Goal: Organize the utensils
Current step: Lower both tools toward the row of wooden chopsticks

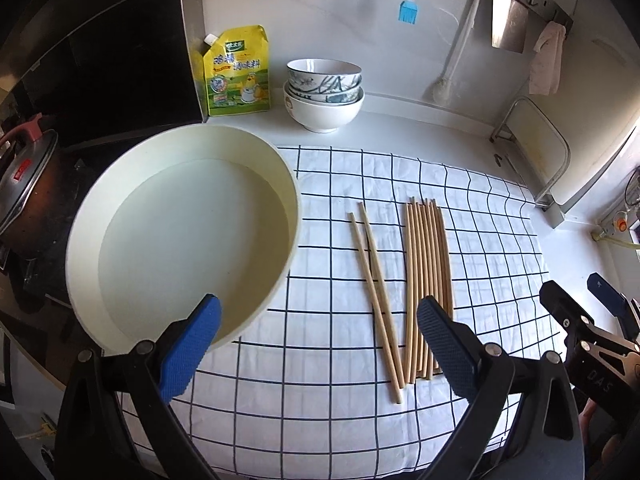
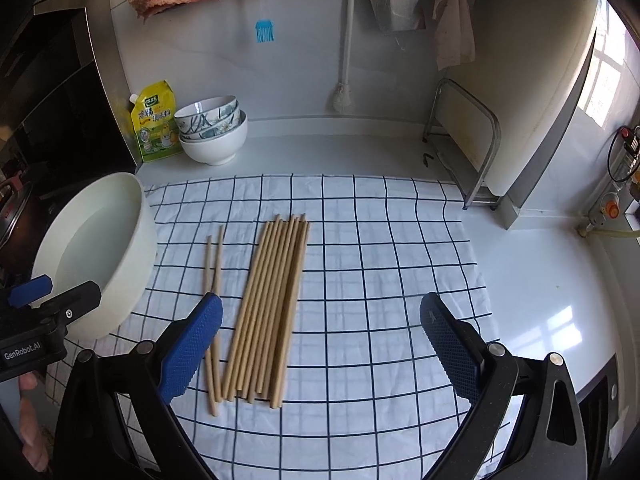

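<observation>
Both tongs spread wide, empty: left gripper [image 1: 318,344] and right gripper [image 2: 320,344] low over the near edge of the checked cloth [image 2: 380,240]. Bundle of chopsticks [image 2: 268,308] near the cloth's middle, long axis running near edge to far edge, close ends just ahead of the right gripper, probably the nearer one. 2 loose chopsticks [image 1: 374,296] crossed beside the bundle, toward the cream basin [image 1: 180,236] at the left edge. Pale, thin, bare sticks.

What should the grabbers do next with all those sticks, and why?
Probably lower the right hand-held gripper, open and empty, onto the loose pair of chopsticks and nudge them toward the neat bundle. That pair lies apart and crossed on the checked cloth.
</observation>
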`<state>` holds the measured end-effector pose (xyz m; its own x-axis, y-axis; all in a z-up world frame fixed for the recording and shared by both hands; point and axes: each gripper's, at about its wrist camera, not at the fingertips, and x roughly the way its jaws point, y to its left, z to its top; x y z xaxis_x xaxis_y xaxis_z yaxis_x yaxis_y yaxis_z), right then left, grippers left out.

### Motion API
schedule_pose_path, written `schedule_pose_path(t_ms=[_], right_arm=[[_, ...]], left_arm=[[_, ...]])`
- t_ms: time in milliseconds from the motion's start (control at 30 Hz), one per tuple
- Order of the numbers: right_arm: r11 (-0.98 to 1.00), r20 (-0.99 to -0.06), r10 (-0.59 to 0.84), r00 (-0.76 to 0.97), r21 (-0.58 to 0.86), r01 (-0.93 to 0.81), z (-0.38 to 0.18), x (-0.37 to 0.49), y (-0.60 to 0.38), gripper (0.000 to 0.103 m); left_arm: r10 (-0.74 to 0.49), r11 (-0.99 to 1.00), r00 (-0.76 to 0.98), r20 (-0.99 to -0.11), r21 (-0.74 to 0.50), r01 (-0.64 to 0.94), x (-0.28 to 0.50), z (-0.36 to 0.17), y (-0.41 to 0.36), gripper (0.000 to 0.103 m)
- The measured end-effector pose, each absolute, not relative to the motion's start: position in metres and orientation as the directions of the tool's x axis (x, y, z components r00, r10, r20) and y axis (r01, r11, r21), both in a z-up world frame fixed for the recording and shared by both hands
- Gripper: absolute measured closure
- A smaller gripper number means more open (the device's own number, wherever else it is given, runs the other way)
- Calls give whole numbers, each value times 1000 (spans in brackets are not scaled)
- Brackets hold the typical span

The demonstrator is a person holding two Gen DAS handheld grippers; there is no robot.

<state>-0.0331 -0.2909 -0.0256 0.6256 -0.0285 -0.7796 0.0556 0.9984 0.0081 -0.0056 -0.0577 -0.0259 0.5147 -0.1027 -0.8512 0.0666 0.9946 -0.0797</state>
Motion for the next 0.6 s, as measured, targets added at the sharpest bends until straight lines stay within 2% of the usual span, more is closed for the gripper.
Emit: schedule_pose_path(t_ms=[233,600], right_arm=[[997,-792,41,610,68,20,-67,-18,-320,8],[999,-854,43,519,28,-38,-132,24,-310,9]], left_arm=[[-77,997,499,-863,-72,30,-6,-59,-85,7],[13,996,482,-876,-33,-86,6,-111,-89,7]])
